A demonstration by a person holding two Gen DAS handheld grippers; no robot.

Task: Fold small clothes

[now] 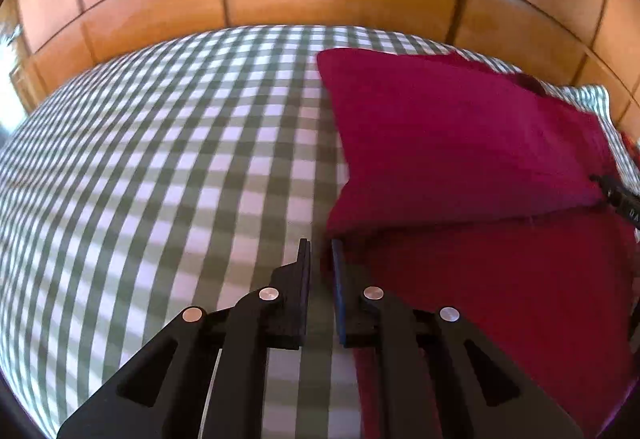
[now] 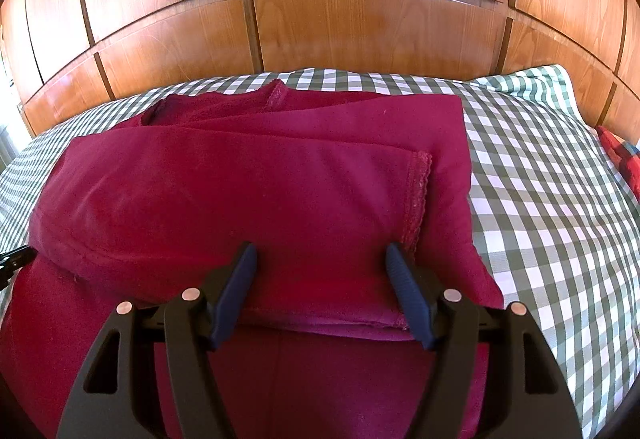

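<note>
A dark red garment [image 2: 248,191] lies on the checked bedsheet [image 2: 540,199], partly folded, with a top layer doubled over the lower part. Its hemmed edge [image 2: 418,195] faces right. In the left wrist view the garment [image 1: 460,143] fills the right side. My left gripper [image 1: 321,251] sits at the garment's left edge with its jaws nearly together, a narrow gap between them; no cloth shows in the gap. My right gripper [image 2: 320,259] is open, its fingers straddling the near fold of the top layer. Its tip [image 1: 616,195] shows at the right of the left wrist view.
A wooden panelled headboard [image 2: 360,27] rises behind the bed. A green checked pillow [image 2: 532,79] lies at the back right. A red patterned cloth [image 2: 620,155] peeks in at the far right. Open checked sheet [image 1: 160,179] spreads to the left of the garment.
</note>
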